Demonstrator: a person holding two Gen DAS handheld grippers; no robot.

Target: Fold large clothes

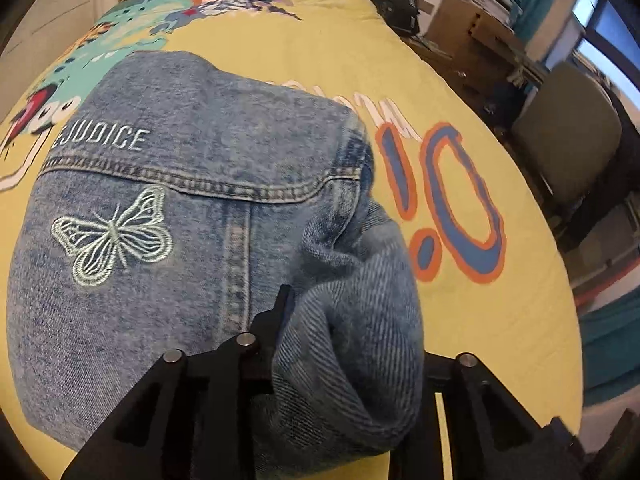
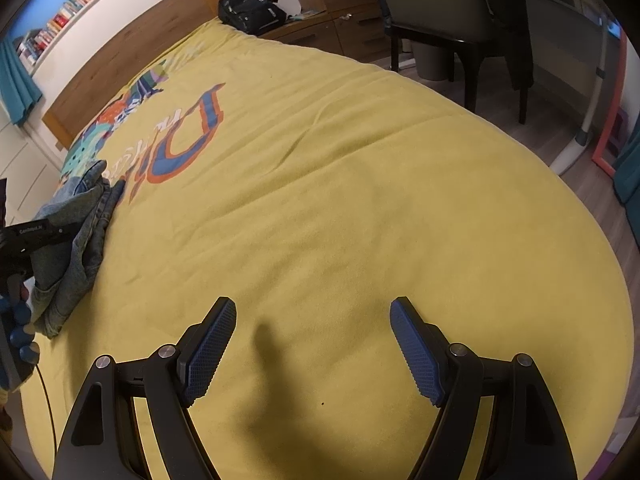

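A blue denim jacket lies back-up on the yellow bedspread, with a pale embroidered butterfly and white lettering showing. One sleeve is folded in over its right side. That sleeve bunches up between the fingers of my left gripper, filling the gap. One black finger touches the cloth and the other is hidden behind it. In the right wrist view the jacket is a heap at the far left. My right gripper hovers open over bare bedspread, nothing between its blue pads.
A wooden headboard runs along the far side of the bed. A black backpack sits at the far corner by wooden drawers. A dark chair stands beside the bed, and a gloved hand holds the left tool.
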